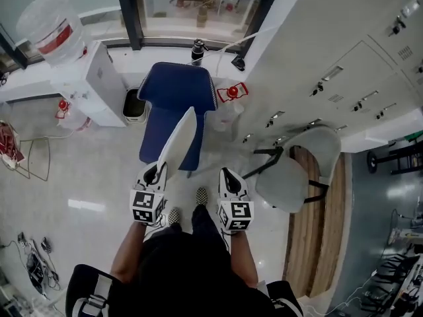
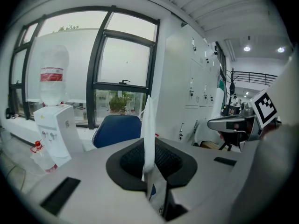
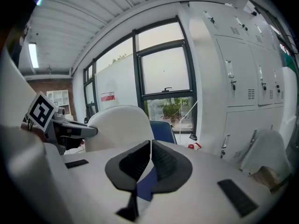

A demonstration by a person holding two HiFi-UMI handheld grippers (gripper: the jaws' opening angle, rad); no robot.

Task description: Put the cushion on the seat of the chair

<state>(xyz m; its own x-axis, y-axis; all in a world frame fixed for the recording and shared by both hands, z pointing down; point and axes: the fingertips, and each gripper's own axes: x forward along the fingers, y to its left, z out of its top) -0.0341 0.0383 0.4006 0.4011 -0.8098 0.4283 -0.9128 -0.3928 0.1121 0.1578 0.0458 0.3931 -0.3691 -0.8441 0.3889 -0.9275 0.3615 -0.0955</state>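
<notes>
- We are standing on a pale tiled floor [image 1: 86, 177] in an office corner, with a window [image 1: 192, 8] ahead and lockers [image 1: 344, 91] on the right.
- The cushion [image 1: 178, 140] is up in the air on edge, a thin white slab reaching from our left side toward the chair. It is not on the seat yet.
- We are judging it light and soft. It is holding its shape from a single pinch, but it will likely flop once tipped flat.
- The left gripper [image 1: 157, 172] is clamping the cushion's near edge, its jaws almost together with the thin edge pressed between the pads.
- That near rim is the sensible hold. A second pinch further along the same edge would keep it level while we are laying it down.
- The blue chair [image 1: 173, 91] is standing just ahead under the window, its seat [image 1: 151, 140] bare and facing us.
- The right gripper [image 1: 228, 177] is closed on nothing, beside the cushion but not touching it.
- A water dispenser [image 1: 92, 78] on the left and a white chair [image 1: 294, 177] on the right are both standing well apart.
</notes>
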